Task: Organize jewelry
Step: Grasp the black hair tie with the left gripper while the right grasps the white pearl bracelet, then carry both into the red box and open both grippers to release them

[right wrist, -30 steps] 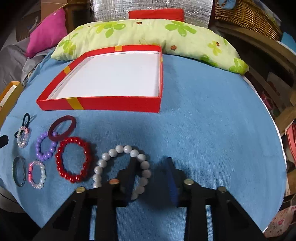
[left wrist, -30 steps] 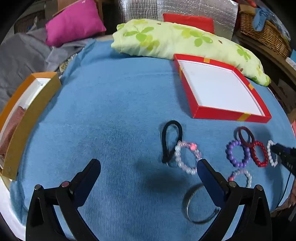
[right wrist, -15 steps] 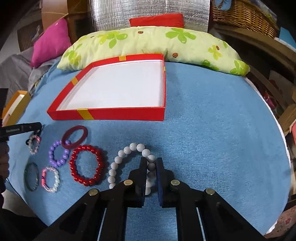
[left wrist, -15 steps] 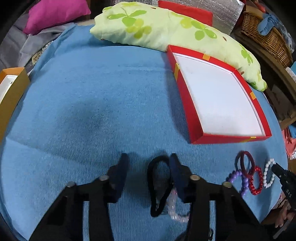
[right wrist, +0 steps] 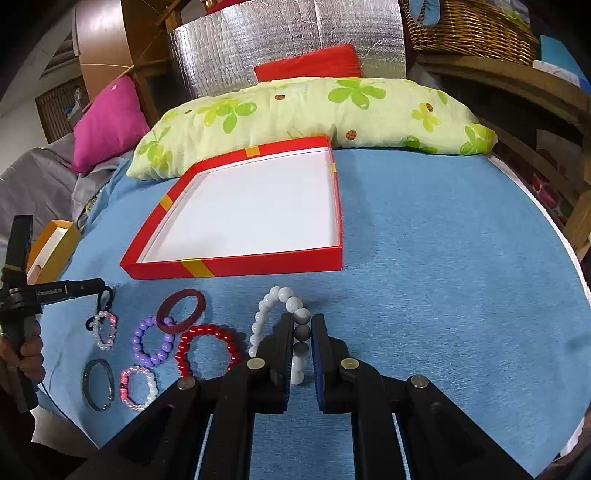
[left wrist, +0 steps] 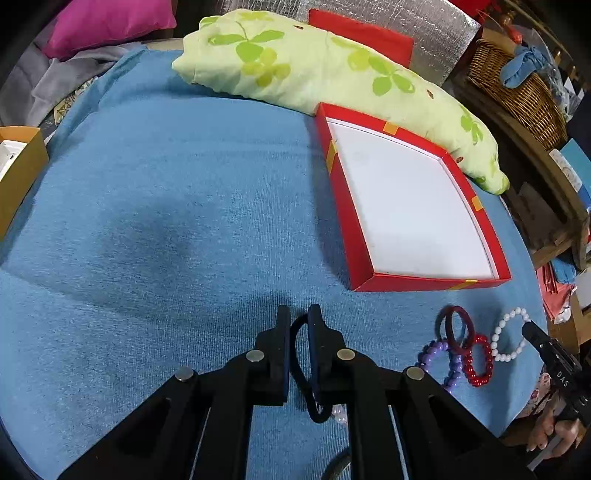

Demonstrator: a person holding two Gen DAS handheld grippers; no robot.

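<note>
blue cloth (right wrist: 443,258): soft, ribbed | red box (right wrist: 236,266): smooth card | white beads (right wrist: 275,295): shiny | basket (right wrist: 461,26): woven | back sheet (right wrist: 258,44): shiny foil

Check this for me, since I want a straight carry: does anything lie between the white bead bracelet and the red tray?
Nothing visible does. The right gripper is shut on the white bead bracelet, and only bare blue cloth separates it from the shallow red tray's low near wall. The other bracelets lie off to the left.
</note>
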